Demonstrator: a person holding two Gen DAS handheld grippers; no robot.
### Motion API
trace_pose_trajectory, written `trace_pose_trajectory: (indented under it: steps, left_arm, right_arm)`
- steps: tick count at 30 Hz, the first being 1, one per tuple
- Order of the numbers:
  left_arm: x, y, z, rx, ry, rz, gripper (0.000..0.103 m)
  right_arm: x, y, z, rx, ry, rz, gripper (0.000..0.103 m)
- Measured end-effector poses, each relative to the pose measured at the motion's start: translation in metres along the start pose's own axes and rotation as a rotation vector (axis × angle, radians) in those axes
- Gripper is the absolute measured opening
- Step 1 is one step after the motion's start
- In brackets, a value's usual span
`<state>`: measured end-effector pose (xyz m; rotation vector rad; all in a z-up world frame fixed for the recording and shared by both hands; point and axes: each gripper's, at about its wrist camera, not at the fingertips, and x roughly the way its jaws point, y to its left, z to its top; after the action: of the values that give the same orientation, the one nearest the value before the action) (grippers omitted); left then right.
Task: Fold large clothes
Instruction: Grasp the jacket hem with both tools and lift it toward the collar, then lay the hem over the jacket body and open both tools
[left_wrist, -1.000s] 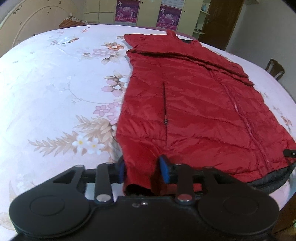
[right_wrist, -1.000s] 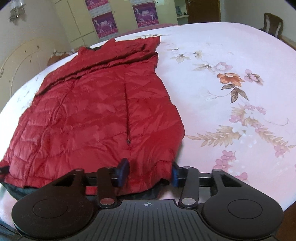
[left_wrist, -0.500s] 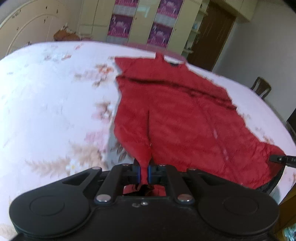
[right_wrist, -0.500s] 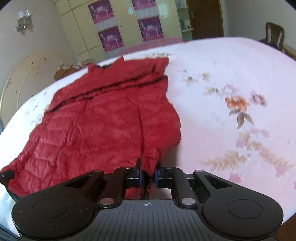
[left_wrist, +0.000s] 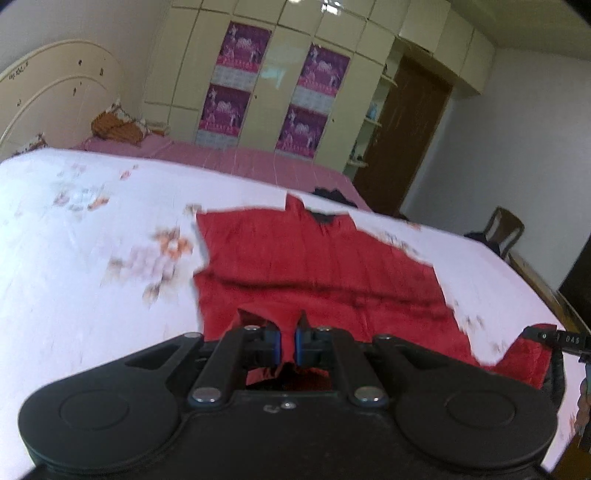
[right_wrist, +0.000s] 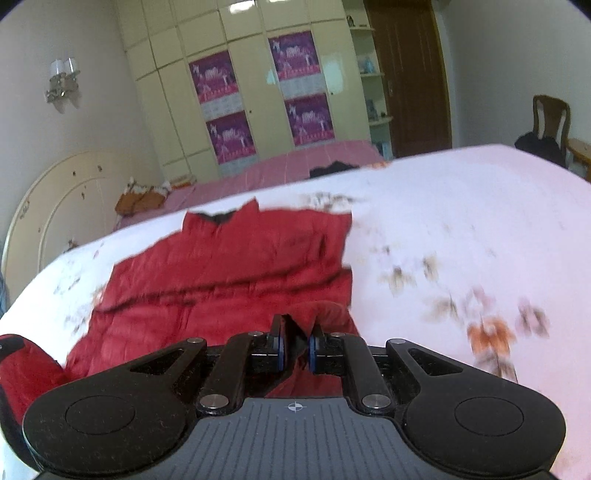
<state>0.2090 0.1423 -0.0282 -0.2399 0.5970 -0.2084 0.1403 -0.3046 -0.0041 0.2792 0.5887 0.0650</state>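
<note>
A red quilted jacket (left_wrist: 314, 258) lies on a white floral bedsheet (left_wrist: 74, 258), collar at the far end. My left gripper (left_wrist: 288, 345) is shut on the jacket's bottom hem at its left corner and holds it raised over the jacket's body. My right gripper (right_wrist: 295, 352) is shut on the hem at the jacket's (right_wrist: 229, 273) right corner, also raised. The lifted lower part hangs below both grippers and hides the near half of the jacket. The other gripper shows at the right edge of the left wrist view (left_wrist: 557, 338).
The bed's pink far end (left_wrist: 229, 158) and cream headboard (left_wrist: 55, 88) lie beyond the jacket. A wardrobe with purple posters (right_wrist: 229, 122), a brown door (left_wrist: 406, 140) and a wooden chair (right_wrist: 550, 122) stand behind. A dark garment (right_wrist: 332, 168) lies past the collar.
Both grippers closed on the jacket's bottom hem, then lifted it and carried it forward toward the collar. The cameras have tilted up and the view is blurred by motion.
</note>
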Motion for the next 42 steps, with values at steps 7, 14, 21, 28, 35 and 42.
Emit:
trace_pose_trajectory:
  steps: [7,14,21,28,35,42]
  left_arm:
    - [0.065,-0.006,0.051,0.024,-0.06,0.037,0.006]
    - [0.14,-0.01,0.101,0.049,-0.109,0.118,0.006]
    - [0.218,-0.014,0.134,0.118,-0.096,0.251,0.006]
    - [0.28,-0.008,0.133,0.185,0.002,0.35,0.006]
    - [0.31,0.006,0.135,0.166,0.054,0.396,0.015]
    - [0.307,0.022,0.141,0.047,0.04,0.368,0.027]
  right_arm:
    - [0.069,0.0,0.061,-0.006,-0.05,0.008,0.011]
    - [0.159,0.0,0.119,-0.008,-0.057,-0.001,0.011]
    - [0.254,-0.009,0.154,-0.015,-0.01,-0.061,0.011]
    - [0.333,-0.024,0.156,-0.018,0.108,-0.094,0.011]
    - [0.36,-0.034,0.158,0.02,0.146,-0.08,0.032]
    - [0.353,-0.031,0.165,0.003,0.044,-0.111,0.099]
